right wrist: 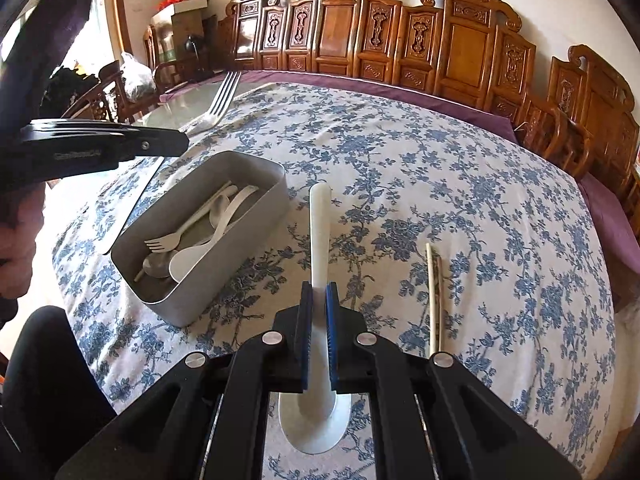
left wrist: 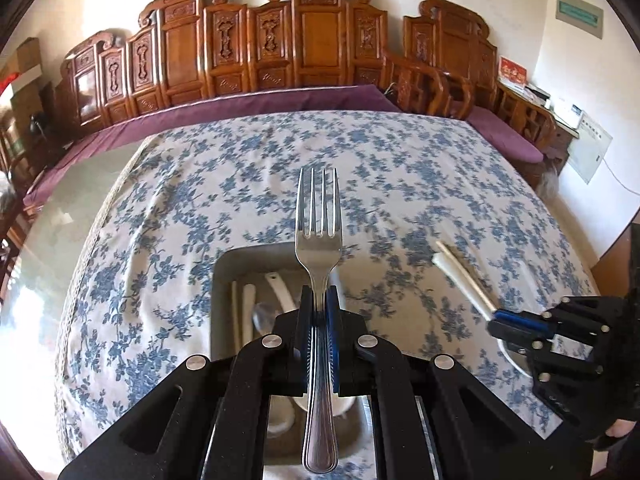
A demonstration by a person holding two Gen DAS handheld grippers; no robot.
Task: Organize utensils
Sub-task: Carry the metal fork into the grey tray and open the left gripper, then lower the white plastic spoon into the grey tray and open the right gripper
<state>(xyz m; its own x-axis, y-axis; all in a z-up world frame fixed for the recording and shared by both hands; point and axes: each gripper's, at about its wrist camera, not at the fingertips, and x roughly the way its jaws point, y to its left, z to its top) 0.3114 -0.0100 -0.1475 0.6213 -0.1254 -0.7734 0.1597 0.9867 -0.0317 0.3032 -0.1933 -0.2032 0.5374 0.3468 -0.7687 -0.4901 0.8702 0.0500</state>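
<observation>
My left gripper (left wrist: 320,292) is shut on a steel fork (left wrist: 318,216), tines pointing away, held above a grey bin (left wrist: 224,280). The bin holds several white utensils: spoons, a fork and sticks. In the right wrist view the bin (right wrist: 232,264) lies left of my right gripper (right wrist: 320,288). That gripper is shut on a white spoon (right wrist: 320,224), handle pointing away and bowl towards the camera, above the cloth. A pair of chopsticks (right wrist: 434,300) lies on the cloth to its right. The left wrist view shows the right gripper (left wrist: 494,318) with the spoon (left wrist: 464,280). The left gripper (right wrist: 176,144) carries the fork (right wrist: 222,100).
A blue-flowered tablecloth (left wrist: 200,200) covers the table, with bare glass (left wrist: 60,220) at its left side. Carved wooden benches (left wrist: 320,40) with purple cushions stand behind the table. A person's hand (right wrist: 16,232) shows at the left edge.
</observation>
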